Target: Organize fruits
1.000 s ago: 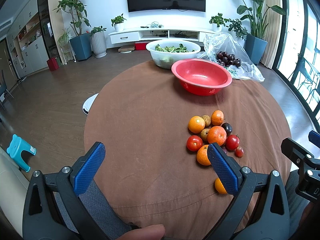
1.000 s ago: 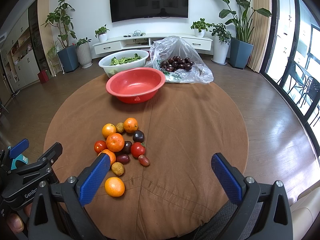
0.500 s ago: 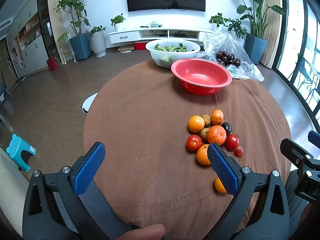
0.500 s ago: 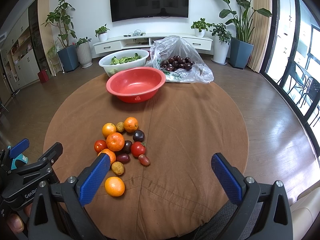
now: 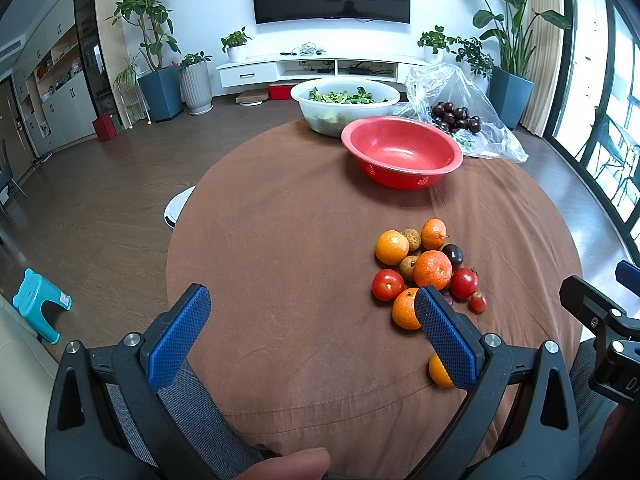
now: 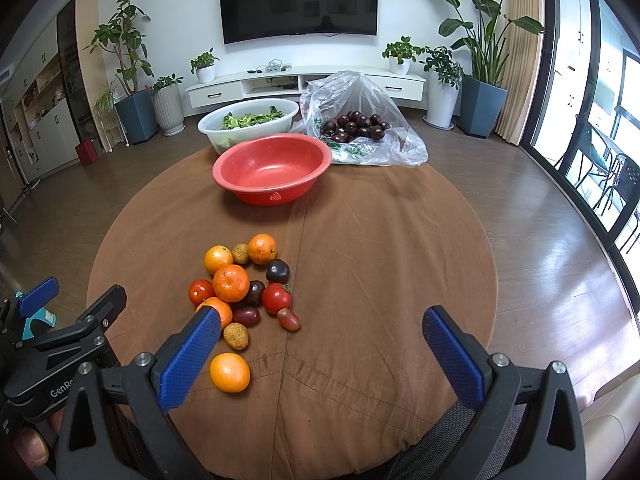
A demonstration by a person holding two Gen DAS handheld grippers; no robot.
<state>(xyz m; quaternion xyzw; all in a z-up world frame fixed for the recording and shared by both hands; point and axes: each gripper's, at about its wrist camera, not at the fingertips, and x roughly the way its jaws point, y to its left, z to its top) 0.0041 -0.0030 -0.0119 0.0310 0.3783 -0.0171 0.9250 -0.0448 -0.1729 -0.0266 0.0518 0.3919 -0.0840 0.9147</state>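
1. We hold our left gripper (image 5: 312, 332) spread wide over the near edge of the table (image 5: 280, 240), gripping nothing.
2. Our right gripper (image 6: 320, 344) is likewise spread, with nothing between its fingers.
3. The fruit pile (image 6: 244, 284) lies on the brown cloth, just beyond the right gripper's left finger; one orange (image 6: 229, 372) sits apart, nearer us.
4. The red bowl (image 6: 272, 168) stands at the far side, well apart from the pile.
5. Behind it are a white bowl (image 6: 248, 120) of greens and a bag (image 6: 360, 124) of dark fruit.

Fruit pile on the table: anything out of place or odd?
One orange lies apart from the pile, nearer the table edge. The red bowl holds nothing. No spill or damage shows.
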